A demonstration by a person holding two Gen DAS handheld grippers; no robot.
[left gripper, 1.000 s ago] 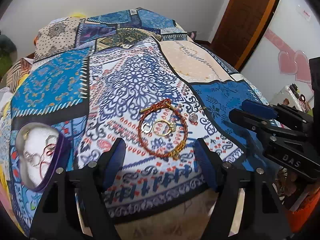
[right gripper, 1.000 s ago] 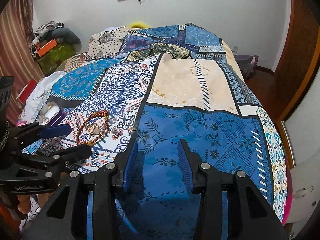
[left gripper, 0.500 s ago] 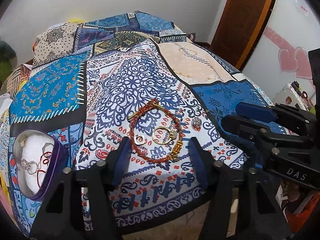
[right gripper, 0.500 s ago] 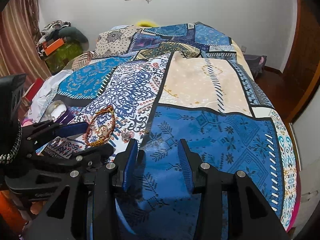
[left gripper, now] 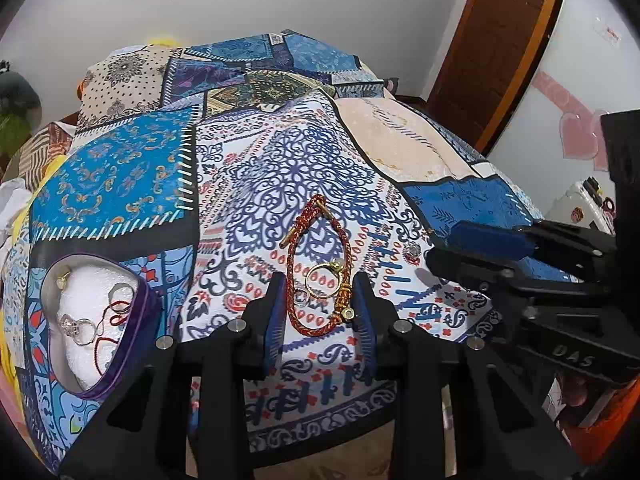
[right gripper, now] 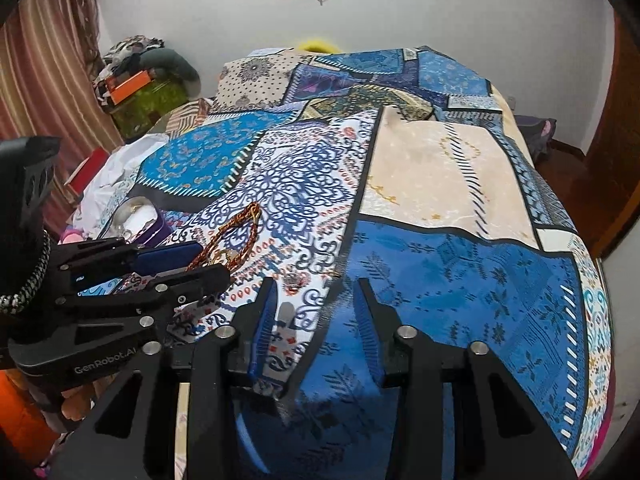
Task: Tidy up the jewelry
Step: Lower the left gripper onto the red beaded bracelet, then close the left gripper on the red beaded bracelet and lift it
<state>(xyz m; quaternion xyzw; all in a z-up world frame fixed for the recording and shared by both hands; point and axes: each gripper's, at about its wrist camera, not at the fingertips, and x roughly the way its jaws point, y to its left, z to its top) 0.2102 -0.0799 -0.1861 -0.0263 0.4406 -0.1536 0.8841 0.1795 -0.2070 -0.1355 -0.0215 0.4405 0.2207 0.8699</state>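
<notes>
A red and gold braided bracelet (left gripper: 318, 264) lies in a loop on the patterned bedspread (left gripper: 280, 168), with a gold ring (left gripper: 322, 274) and a small silver ring (left gripper: 301, 298) inside the loop. My left gripper (left gripper: 320, 312) is open, its fingers on either side of the bracelet's near end. A small round charm (left gripper: 412, 250) lies to the right. A purple-rimmed jewelry box (left gripper: 90, 320) with white padding holds rings and a thin red cord at the left. My right gripper (right gripper: 316, 320) is open and empty over the bedspread; the bracelet (right gripper: 236, 236) lies to its left.
The bed's near edge (left gripper: 320, 428) runs just below my left gripper. A wooden door (left gripper: 500, 40) stands at the right. Piled clothes and boxes (right gripper: 136, 80) sit beyond the bed's left side. A white cabinet (left gripper: 580, 208) stands at the far right.
My left gripper has moved forward and narrowed its opening, so its fingers now flank the bracelet's near end. The bracelet looks squeezed narrower. My right gripper has shifted slightly left.
</notes>
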